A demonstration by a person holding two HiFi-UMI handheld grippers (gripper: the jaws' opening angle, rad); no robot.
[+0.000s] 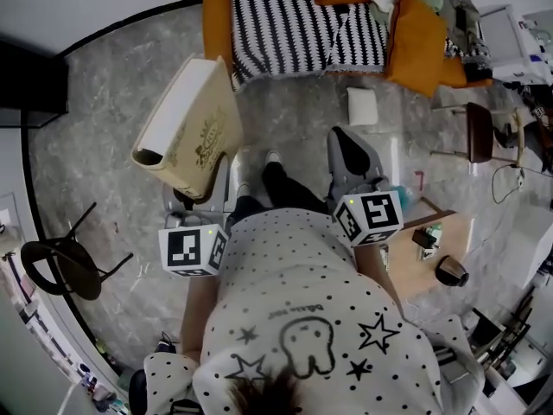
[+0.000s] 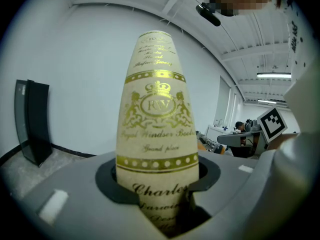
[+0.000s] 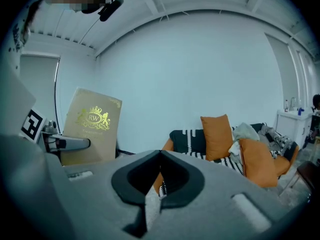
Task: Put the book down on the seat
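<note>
Above the floor (image 1: pixel 104 145), the left tongs (image 2: pixel 157 181) squeezed the book (image 1: pixel 186 128) upright to carry it to the stripy seat (image 1: pixel 281 24); the right tongs (image 3: pixel 160 159) were closed, not needed.

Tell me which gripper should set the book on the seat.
Left. The left gripper clamps the book; the right gripper is shut and empty. The seat lies ahead.
</note>
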